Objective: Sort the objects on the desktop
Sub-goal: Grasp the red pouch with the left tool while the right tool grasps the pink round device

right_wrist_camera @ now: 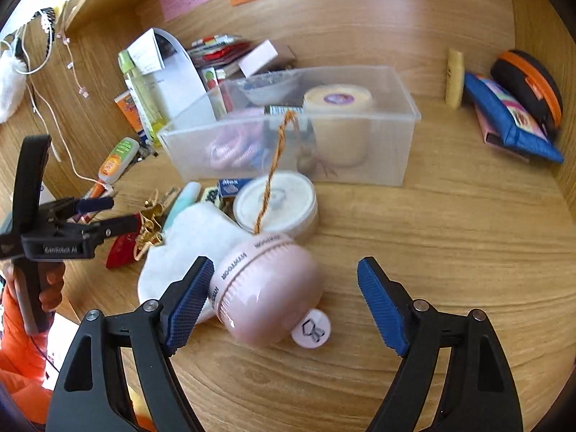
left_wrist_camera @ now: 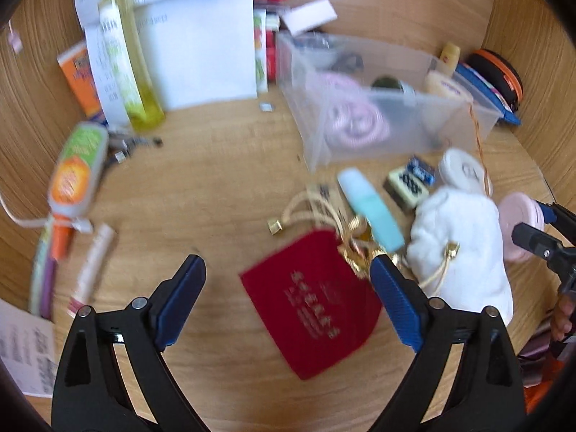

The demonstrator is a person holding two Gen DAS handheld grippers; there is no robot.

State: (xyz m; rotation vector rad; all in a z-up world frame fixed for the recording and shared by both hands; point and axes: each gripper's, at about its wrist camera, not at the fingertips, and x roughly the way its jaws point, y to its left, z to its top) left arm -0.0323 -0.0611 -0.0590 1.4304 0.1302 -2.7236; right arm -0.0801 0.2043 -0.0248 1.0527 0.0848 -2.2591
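My left gripper (left_wrist_camera: 288, 277) is open above the desk, with a red pouch (left_wrist_camera: 313, 309) between its fingers and a gold clip (left_wrist_camera: 354, 252) just ahead. It also shows in the right wrist view (right_wrist_camera: 104, 216). My right gripper (right_wrist_camera: 284, 280) is open around a pink round device (right_wrist_camera: 266, 291) lying on its side; the left pad touches it. The device also shows in the left wrist view (left_wrist_camera: 518, 223). A clear plastic bin (right_wrist_camera: 360, 144) holds a pink coiled cable (right_wrist_camera: 230, 147), a cream jar (right_wrist_camera: 338, 122) and other items. The bin also shows in the left wrist view (left_wrist_camera: 378, 108).
A white cloth (right_wrist_camera: 187, 248), a teal tube (left_wrist_camera: 370, 205), a round white tin (right_wrist_camera: 277, 205) and small boxes (left_wrist_camera: 410, 183) lie in a pile. Papers (left_wrist_camera: 201, 46), a yellow-green bottle (left_wrist_camera: 129, 64) and a glue tube (left_wrist_camera: 75, 169) sit left. A blue pouch (right_wrist_camera: 507, 122) and orange-black case (right_wrist_camera: 529, 82) sit right.
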